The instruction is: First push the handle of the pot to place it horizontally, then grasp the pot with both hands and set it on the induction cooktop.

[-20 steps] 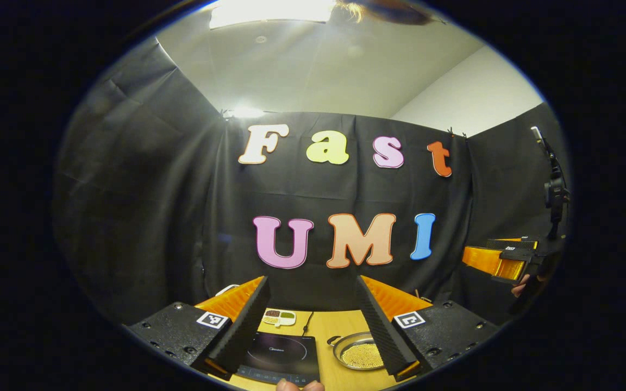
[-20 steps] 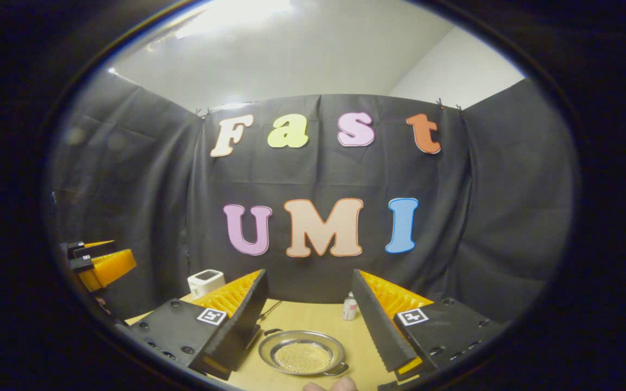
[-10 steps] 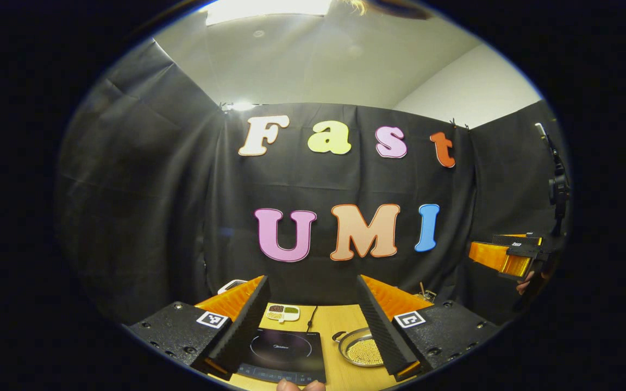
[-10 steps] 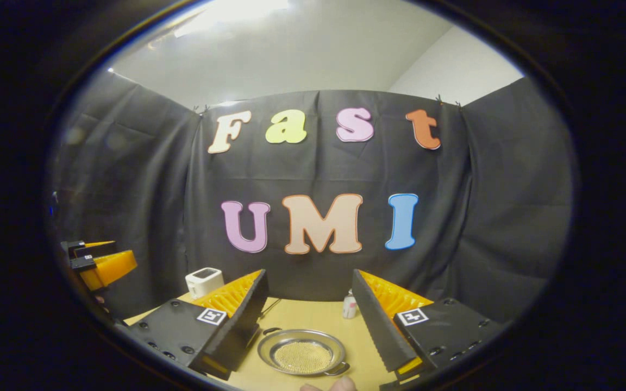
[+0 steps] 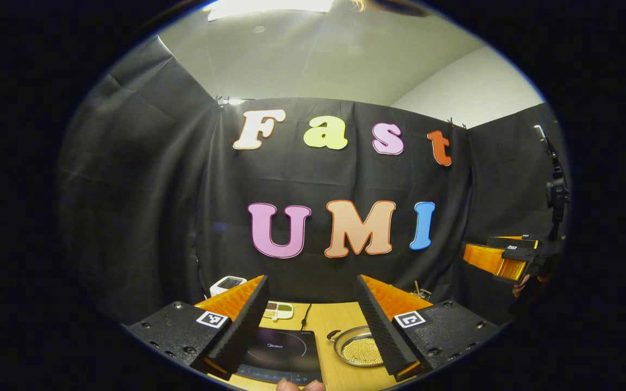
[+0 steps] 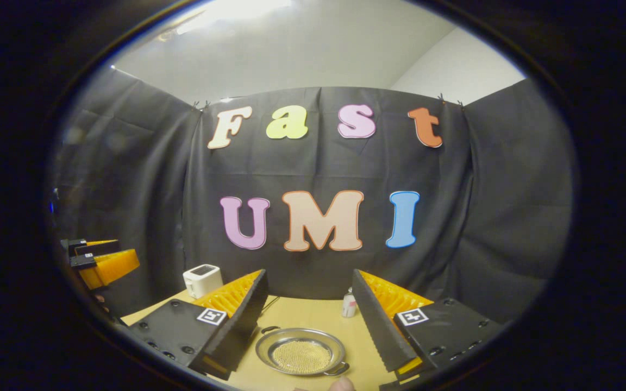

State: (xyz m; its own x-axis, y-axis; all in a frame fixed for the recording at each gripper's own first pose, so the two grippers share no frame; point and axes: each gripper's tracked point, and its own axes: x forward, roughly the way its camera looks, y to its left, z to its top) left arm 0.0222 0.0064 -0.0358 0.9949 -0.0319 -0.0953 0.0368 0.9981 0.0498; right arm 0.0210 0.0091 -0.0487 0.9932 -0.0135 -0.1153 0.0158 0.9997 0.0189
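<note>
In the left gripper view, the left gripper [image 5: 313,331] is hovering above the wooden table [image 5: 335,317] with its fingers spread wide and nothing between them. Below it, the induction cooktop [image 5: 283,353] is lying flat at the near edge of the table, and the pot [image 5: 357,348], a shallow metal pan holding small yellowish grains, is sitting just to the right of the cooktop, apart from it. A small divided dish [image 5: 279,310] is resting beyond the cooktop, and a white device [image 5: 227,283] is standing at the far left. The right gripper [image 5: 495,259] is showing far off on the right, held by a hand [image 5: 520,284].

In the right gripper view, the right gripper [image 6: 310,326] is likewise hanging open over the table, holding nothing. The pot is lying directly below and between its fingers, one small handle [image 6: 269,329] pointing to the far left and another [image 6: 338,370] to the near right, though the handles are small and hard to read. A little bottle [image 6: 349,306] is standing farther back.
</note>
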